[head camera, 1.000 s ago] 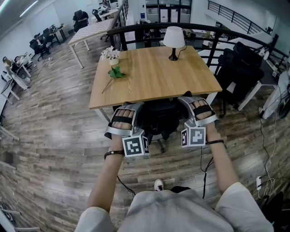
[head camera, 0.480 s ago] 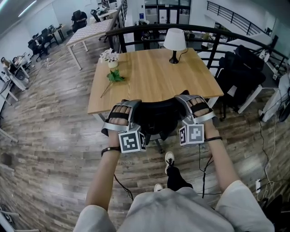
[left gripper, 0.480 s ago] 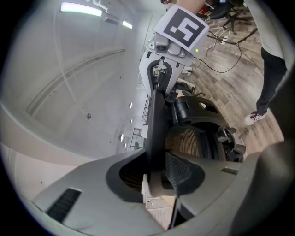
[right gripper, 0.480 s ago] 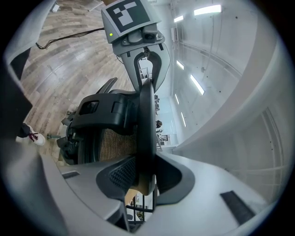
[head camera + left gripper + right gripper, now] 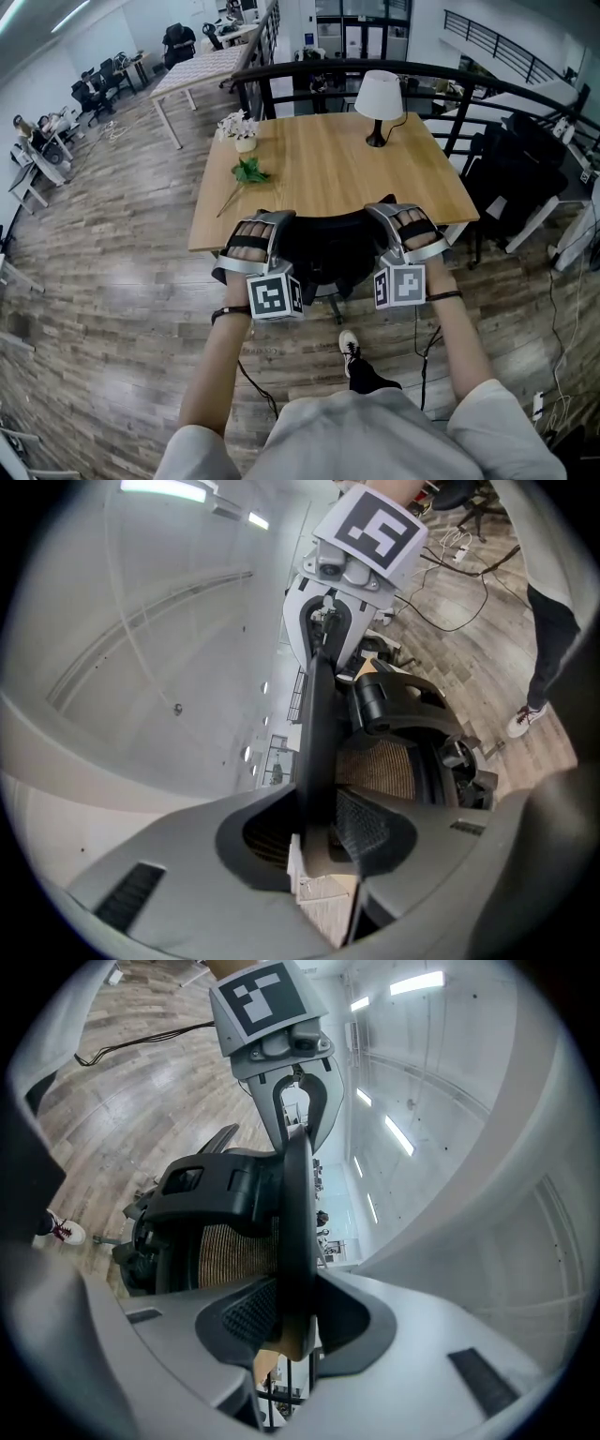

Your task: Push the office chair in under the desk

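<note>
A black office chair (image 5: pixel 328 248) stands at the near edge of a wooden desk (image 5: pixel 328 164), its backrest top level with the desk's front edge. My left gripper (image 5: pixel 274 227) is shut on the left end of the backrest's top rim, and my right gripper (image 5: pixel 379 221) is shut on the right end. In the left gripper view the thin black rim (image 5: pixel 317 714) runs between the pads of the left gripper (image 5: pixel 323 832), with the mesh back and seat (image 5: pixel 380 766) beyond. The right gripper view shows the same rim (image 5: pixel 295 1213) clamped in the right gripper (image 5: pixel 291 1312).
On the desk stand a white lamp (image 5: pixel 380 94) at the far right and a small flower vase (image 5: pixel 242 129) with a loose green stem (image 5: pixel 246 173) at the left. A black railing (image 5: pixel 328 67) runs behind. Dark chairs (image 5: pixel 516 159) crowd the right side. Cables (image 5: pixel 424 349) lie on the floor.
The chair has rolled forward with both grippers, so its backrest now meets the desk's front edge. The person has stepped forward; a shoe shows under the chair.
</note>
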`<state>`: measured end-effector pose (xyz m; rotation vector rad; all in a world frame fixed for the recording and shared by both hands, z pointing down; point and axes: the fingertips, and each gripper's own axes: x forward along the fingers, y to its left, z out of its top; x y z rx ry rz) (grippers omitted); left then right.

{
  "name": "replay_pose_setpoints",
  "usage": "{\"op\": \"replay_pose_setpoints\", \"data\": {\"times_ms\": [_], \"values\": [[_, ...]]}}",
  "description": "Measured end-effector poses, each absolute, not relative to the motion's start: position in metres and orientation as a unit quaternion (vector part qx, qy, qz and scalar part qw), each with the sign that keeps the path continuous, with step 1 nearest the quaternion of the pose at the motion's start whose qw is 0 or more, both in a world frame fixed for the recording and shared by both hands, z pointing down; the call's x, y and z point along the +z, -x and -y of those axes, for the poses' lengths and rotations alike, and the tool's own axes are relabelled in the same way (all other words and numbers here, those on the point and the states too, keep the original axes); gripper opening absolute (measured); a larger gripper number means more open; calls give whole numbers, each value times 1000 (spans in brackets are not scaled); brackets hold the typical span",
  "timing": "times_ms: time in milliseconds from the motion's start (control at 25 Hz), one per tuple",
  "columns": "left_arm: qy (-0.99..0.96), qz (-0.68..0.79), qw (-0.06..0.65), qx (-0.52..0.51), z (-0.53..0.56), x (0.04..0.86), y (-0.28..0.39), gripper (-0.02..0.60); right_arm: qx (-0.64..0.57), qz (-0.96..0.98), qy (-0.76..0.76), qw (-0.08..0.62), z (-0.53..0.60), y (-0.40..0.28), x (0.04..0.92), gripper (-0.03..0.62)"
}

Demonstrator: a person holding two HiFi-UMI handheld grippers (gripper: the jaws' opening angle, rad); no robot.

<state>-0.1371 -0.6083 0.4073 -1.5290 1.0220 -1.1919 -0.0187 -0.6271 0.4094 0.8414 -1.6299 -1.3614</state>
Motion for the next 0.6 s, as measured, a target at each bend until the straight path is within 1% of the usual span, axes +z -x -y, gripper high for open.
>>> {"op": "replay_pose_setpoints", "data": {"times_ms": [240, 400, 600], "values": [[615, -419, 443, -500, 650, 410, 150, 158, -542, 661, -326, 405, 665, 31, 412, 124], [608, -433, 429, -508, 668, 412, 172, 155, -551, 679, -311, 373, 669, 54, 409, 124], [610, -439, 436, -494, 683, 409, 167, 153, -544, 690, -304, 368, 678, 50, 409, 124]]}}
